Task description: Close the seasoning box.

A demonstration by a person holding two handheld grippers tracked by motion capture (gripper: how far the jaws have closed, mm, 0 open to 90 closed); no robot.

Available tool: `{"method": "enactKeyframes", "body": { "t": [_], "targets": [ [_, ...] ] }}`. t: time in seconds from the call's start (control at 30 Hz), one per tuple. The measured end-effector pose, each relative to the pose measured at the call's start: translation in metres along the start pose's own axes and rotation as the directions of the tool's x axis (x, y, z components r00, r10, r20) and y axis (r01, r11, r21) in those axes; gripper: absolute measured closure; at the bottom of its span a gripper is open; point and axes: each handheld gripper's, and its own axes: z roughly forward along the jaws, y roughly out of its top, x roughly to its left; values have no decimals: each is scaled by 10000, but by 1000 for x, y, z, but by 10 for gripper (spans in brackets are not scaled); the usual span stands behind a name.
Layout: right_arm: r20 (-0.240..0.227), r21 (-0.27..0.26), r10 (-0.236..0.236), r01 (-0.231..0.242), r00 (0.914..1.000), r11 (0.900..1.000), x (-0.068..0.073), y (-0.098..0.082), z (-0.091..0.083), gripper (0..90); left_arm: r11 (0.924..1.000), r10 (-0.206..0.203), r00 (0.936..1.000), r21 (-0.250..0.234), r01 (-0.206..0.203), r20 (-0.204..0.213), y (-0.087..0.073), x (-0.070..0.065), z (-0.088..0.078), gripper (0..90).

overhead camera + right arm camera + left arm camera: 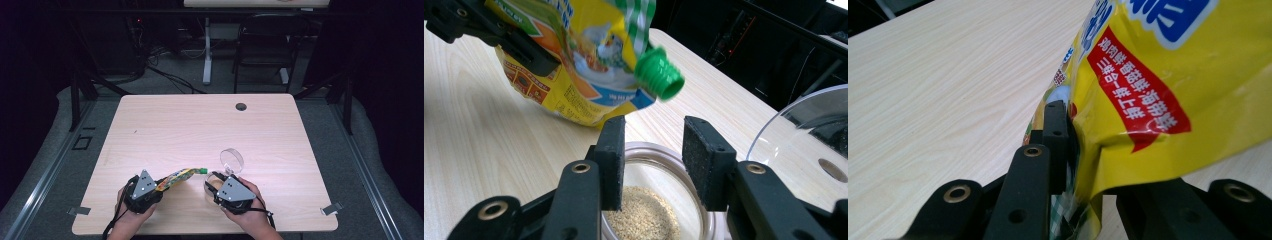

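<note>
The left gripper (159, 186) clamps the pouch (181, 176), spout (659, 73) aimed at the jar (659, 200) under the right gripper's (653, 162) released jaws.

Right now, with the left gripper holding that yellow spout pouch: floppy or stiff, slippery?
Probably floppy: the yellow spout pouch creases where the left gripper pinches it and bends along its length. Its glossy film looks slippery, so it may creep in the jaws. The green spout looks rigid, likely the firmest part.
</note>
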Motion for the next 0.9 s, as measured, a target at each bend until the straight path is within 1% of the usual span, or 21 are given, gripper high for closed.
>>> {"method": "enactKeyframes", "body": {
  "t": [0.1, 0.2, 0.23, 0.27, 0.3, 0.33, 0.37, 0.4, 0.43, 0.5, 0.53, 0.57, 0.63, 0.67, 0.73, 0.83, 0.87, 0.9],
  "targets": [
    [-9, 10, -1, 1, 10000, 10000, 0, 0, 0, 616, 9987, -489, 9987, -160, 491, 137, -2, 6, -1, 798],
    [-28, 4, 40, -40, 10000, 10000, 0, -1, 0, 616, 9947, -992, 9948, -262, 998, 236, -5, 14, -2, 799],
    [-29, 5, 42, -42, 10000, 10000, 0, -1, 0, 616, 9924, -1171, 9928, -356, 1180, 267, -7, 16, -2, 801],
    [-29, 3, 43, -43, 10000, 10000, 0, -1, 0, 616, 9906, -1319, 9909, -328, 1327, 253, -8, 18, -2, 802],
    [-38, 4, 46, -46, 10000, 10000, 0, -1, 0, 616, 9882, -1469, 9887, -400, 1480, 288, -9, 21, -2, 804],
    [-41, 9, 50, -50, 10000, 10000, 0, -1, 0, 616, 9865, -1600, 9866, -306, 1609, 310, -10, 23, -3, 807],
    [-50, 14, 58, -58, 10000, 10000, 0, -1, 0, 616, 9837, -1739, 9842, -400, 1751, 320, -12, 24, -2, 809],
    [-56, 35, 38, -38, 10000, 10000, 0, -1, 0, 616, 9818, -1851, 9820, -348, 1865, 378, -14, 26, -1, 810],
    [-54, 48, 33, -33, 10000, 10000, 0, -1, 1, 616, 9777, -2044, 9782, -409, 2059, 379, -15, 27, 0, 811],
    [-94, 78, 7, -6, 10000, 10000, -1, -1, 1, 616, 9748, -2195, 9749, -324, 2207, 365, -17, 29, 2, 812],
    [-90, 88, 0, 1, 10000, 10000, 0, -1, 1, 616, 9749, -2202, 9749, -280, 2211, 320, -17, 29, 3, 812],
    [-83, 94, -6, 7, 10000, 10000, 0, -1, 1, 616, 9733, -2268, 9735, -294, 2277, 307, -18, 29, 4, 811],
    [-83, 98, -4, 5, 10000, 10000, -1, -1, 1, 616, 9683, -2475, 9683, -260, 2484, 348, -19, 30, 4, 810],
    [-92, 103, -2, 3, 10000, 9999, -1, -1, 1, 616, 9680, -2493, 9678, -215, 2501, 340, -19, 32, 4, 808],
    [-86, 90, 13, -12, 10000, 10000, -1, -2, 1, 616, 9619, -2708, 9619, -284, 2719, 364, -21, 33, 4, 799],
    [-86, 91, 12, -12, 10000, 10000, -1, -2, 1, 616, 9567, -2880, 9566, -319, 2894, 437, -23, 36, 2, 774],
    [-69, 111, 5, -5, 10000, 9999, -1, -2, 1, 616, 9530, -2976, 9531, -427, 3000, 555, -24, 37, 2, 763],
    [-77, 124, 22, -21, 10000, 9999, -2, -2, 1, 616, 9514, -3022, 9513, -436, 3050, 608, -24, 38, 1, 754]
  ]
}}
